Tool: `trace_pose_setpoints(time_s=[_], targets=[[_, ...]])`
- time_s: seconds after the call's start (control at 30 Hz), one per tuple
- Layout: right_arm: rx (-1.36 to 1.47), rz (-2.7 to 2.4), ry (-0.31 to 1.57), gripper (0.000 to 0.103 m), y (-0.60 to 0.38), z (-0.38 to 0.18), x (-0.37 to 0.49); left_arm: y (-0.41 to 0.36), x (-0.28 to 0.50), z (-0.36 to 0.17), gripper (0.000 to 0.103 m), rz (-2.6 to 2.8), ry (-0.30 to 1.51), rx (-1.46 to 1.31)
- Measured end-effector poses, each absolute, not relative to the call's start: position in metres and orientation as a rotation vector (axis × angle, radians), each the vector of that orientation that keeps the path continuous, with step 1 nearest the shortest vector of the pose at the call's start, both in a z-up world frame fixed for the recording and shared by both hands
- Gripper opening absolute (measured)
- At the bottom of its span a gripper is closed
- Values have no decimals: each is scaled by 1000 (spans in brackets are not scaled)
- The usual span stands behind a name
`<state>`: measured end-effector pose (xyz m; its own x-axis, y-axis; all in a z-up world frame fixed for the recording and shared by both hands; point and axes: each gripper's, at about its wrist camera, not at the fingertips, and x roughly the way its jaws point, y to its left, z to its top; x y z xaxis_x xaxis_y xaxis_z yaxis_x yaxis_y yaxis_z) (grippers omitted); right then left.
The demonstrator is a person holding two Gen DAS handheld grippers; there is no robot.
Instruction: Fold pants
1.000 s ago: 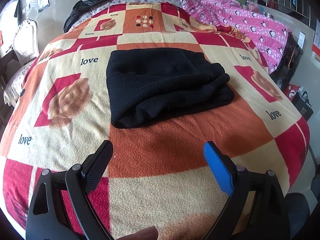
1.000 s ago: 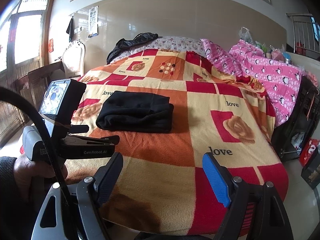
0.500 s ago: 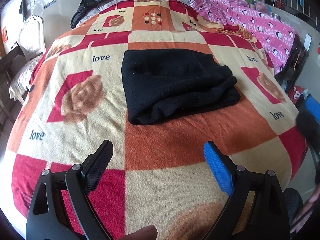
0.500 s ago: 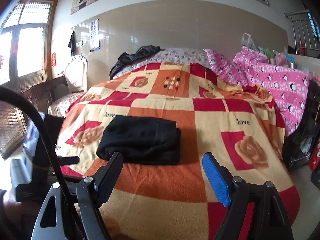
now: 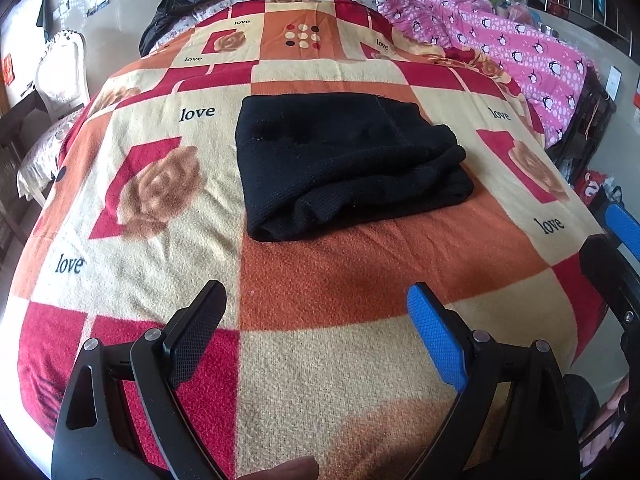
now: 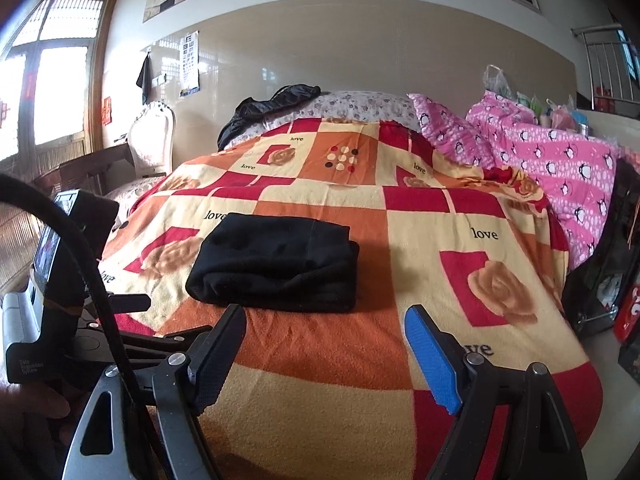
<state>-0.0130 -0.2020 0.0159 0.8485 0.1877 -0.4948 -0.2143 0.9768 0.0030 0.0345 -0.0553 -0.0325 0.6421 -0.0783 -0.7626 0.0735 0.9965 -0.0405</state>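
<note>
The black pants [image 5: 344, 164] lie folded into a thick rectangle on the patterned blanket [image 5: 360, 280] in the middle of the bed; they also show in the right wrist view [image 6: 276, 268]. My left gripper [image 5: 316, 336] is open and empty, well short of the pants near the bed's front edge. My right gripper [image 6: 324, 356] is open and empty, also near the front edge, to the right of the left one. The right gripper's blue pad and black finger show at the left wrist view's right edge [image 5: 620, 248]. The left gripper's body [image 6: 52, 280] shows at the left of the right wrist view.
Pink penguin bedding [image 5: 520, 52] is piled at the back right of the bed. A black jacket [image 6: 272, 108] lies on the floral pillow at the head. A white chair [image 6: 152, 140] stands left of the bed. Dark bags [image 6: 608, 264] sit on the floor at right.
Both grippers have drawn back and shifted; the right gripper has come into the left wrist view's right edge. The pants have not moved. Both grippers stay open.
</note>
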Motion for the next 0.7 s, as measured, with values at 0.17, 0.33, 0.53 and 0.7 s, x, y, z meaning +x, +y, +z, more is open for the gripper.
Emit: trace_pose_setpoints(time_s=[0.17, 0.33, 0.53, 0.7], targets=[[-52, 214, 526, 79, -202, 14, -10, -50, 37, -34, 92, -88, 885, -42], [-76, 219, 530, 79, -197, 13, -9, -45, 39, -36, 92, -83, 902, -69], [-75, 219, 529, 79, -197, 13, -10, -47, 38, -36, 92, -87, 899, -57], [-77, 220, 533, 79, -196, 12, -10, -43, 35, -33, 92, -45, 864, -66]])
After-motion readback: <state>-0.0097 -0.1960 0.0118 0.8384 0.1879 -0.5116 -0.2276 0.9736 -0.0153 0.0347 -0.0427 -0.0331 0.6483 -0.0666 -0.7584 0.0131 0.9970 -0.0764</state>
